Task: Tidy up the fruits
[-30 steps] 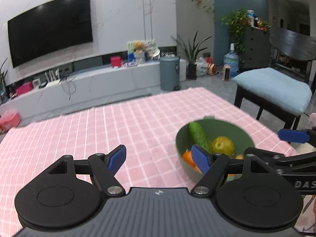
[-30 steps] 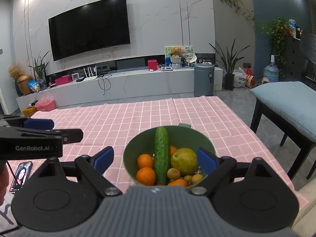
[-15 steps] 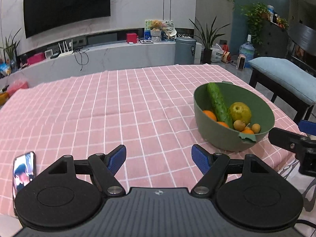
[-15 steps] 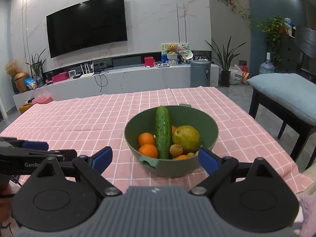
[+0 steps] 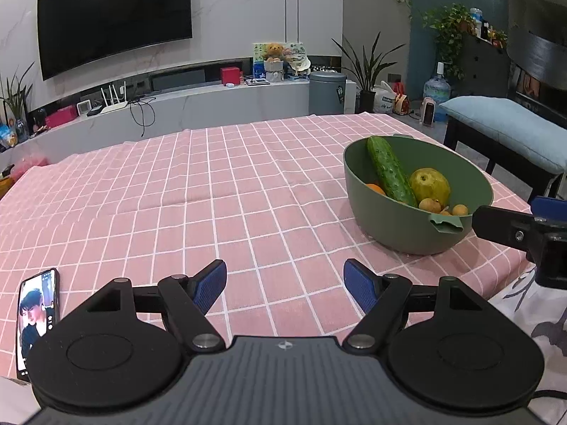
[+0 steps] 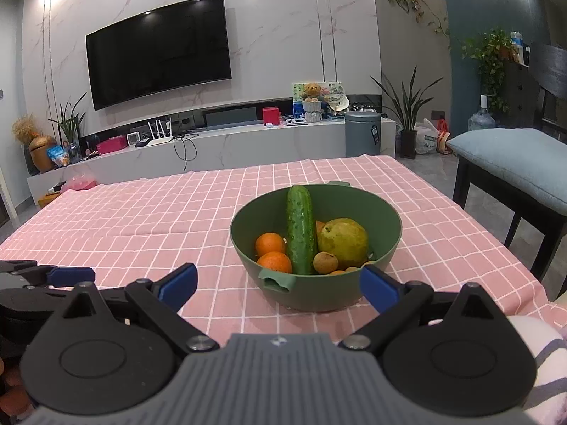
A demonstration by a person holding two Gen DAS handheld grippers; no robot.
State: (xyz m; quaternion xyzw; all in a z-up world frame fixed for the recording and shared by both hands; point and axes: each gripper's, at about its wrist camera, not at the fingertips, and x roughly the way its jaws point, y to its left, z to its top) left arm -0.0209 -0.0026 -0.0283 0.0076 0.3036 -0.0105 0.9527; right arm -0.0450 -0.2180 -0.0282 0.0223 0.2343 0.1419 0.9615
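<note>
Both tools have drawn back toward the table's near edge. The left gripper [image 5: 284,285] and right gripper [image 6: 278,285] gape wide, holding nothing. Just ahead of the right one sits the green bowl [image 6: 386,248]: cucumber [image 6: 300,233], oranges [image 6: 270,244], a yellow-green pear [image 6: 343,240].

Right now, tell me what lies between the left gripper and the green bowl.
Nothing but bare pink checked tablecloth, seen in the left wrist view: the open left gripper is short of the green bowl, and the phone lies off to its other side.
</note>
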